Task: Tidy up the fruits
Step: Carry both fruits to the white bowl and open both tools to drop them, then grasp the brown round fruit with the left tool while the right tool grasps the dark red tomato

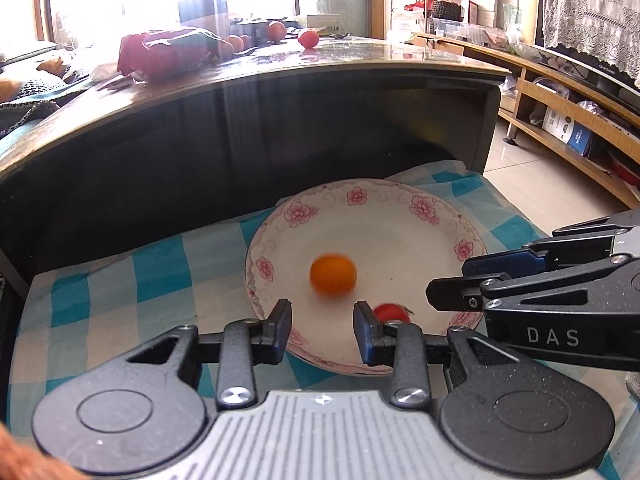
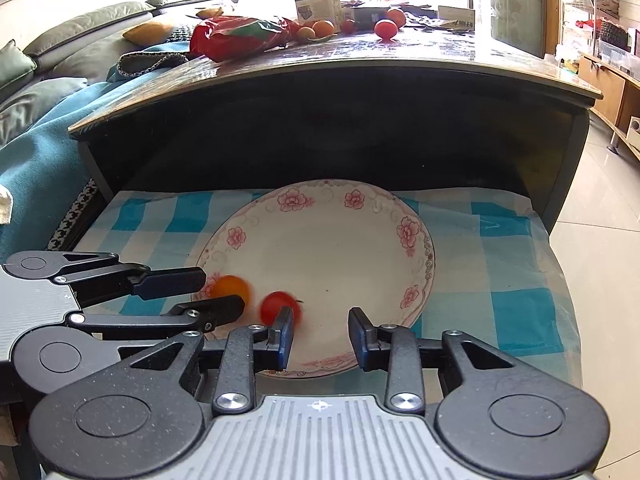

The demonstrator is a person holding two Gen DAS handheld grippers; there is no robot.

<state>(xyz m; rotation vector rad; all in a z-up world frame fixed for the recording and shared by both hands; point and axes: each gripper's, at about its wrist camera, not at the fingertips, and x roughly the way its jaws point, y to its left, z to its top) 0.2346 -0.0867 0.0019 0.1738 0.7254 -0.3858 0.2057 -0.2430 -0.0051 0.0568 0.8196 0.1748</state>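
A white plate with pink flowers (image 1: 400, 216) (image 2: 320, 240) lies on a blue checked cloth. On it lie a small orange (image 1: 333, 274) (image 2: 230, 286) and a red tomato (image 1: 390, 312) (image 2: 276, 306), both blurred. My left gripper (image 1: 322, 326) is open and empty over the plate's near rim, just short of the orange; it also shows in the right wrist view (image 2: 224, 290). My right gripper (image 2: 320, 332) is open and empty over the near rim, with the tomato by its left finger; it also shows in the left wrist view (image 1: 446, 282).
A dark table (image 1: 360, 60) (image 2: 400, 56) stands behind the plate. On it lie more oranges and tomatoes (image 1: 308, 38) (image 2: 386, 28), a red bag (image 1: 164, 54) (image 2: 240, 36) and a box. A sofa is at the left, shelves at the right.
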